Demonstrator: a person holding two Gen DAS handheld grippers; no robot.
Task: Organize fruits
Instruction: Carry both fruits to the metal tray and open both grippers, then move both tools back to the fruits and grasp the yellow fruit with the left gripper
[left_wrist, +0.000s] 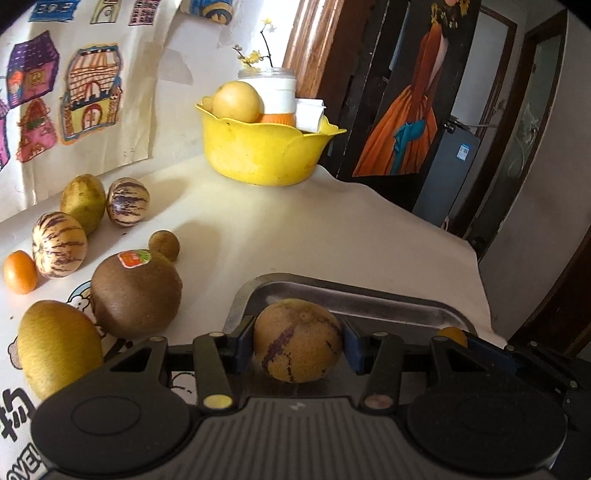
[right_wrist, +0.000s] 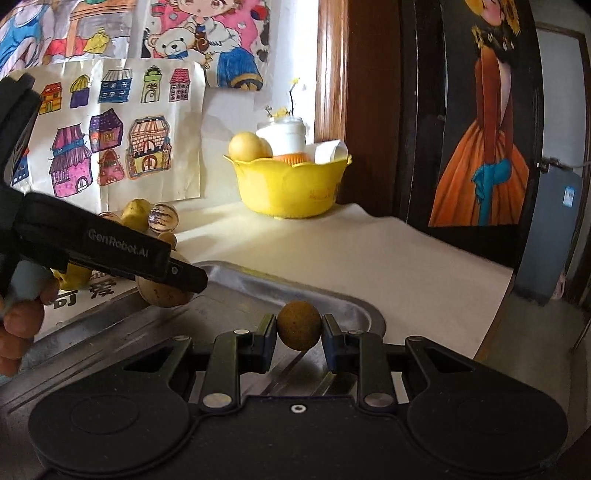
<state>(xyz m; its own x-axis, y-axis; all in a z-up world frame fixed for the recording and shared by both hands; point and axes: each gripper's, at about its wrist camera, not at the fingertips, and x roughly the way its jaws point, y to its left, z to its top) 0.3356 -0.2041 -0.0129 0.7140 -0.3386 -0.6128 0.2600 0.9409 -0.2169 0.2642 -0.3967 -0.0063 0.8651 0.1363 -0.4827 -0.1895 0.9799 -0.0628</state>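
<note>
Fruit sorting, two-handed carry, item list.

- Left tongs (left_wrist: 298, 341): closed on a yellowish striped melon-like fruit (left_wrist: 297, 339), pads pressing both flanks. Fruit hangs over the near edge of the metal tray (left_wrist: 354, 295).
- Right tongs (right_wrist: 299, 329): closed on a small round brown fruit (right_wrist: 299, 325), held above the tray's inner floor.
- Metal tray: shallow, steel, lying on the desk (left_wrist: 258, 229), which is covered in pale cloth. No fruit can be seen lying loose in it from either view.
- Loose fruit on the desk, left of the tray: brown kiwi with sticker (left_wrist: 136, 293), yellow-green oval fruit (left_wrist: 59, 350), two striped melons (left_wrist: 59, 249) (left_wrist: 128, 201), small orange fruit (left_wrist: 20, 271), a small brown round one (left_wrist: 164, 244), another greenish one (left_wrist: 83, 203).
- Yellow bowl (left_wrist: 258, 155): at the back of the desk, well apart from the tray, holding a round yellow fruit, a white jar and other items.
- Person's hand (right_wrist: 18, 321): gripping the left tool's handle.

Step in hand, as judged: delivery of both held fruits to the tray. Next move calls for lowering each until it is close to the tray floor, then parting the tongs gently; both fruits are round and liable to roll, so the release should be low and away from the rim. The desk fruits remain to be gathered.
</note>
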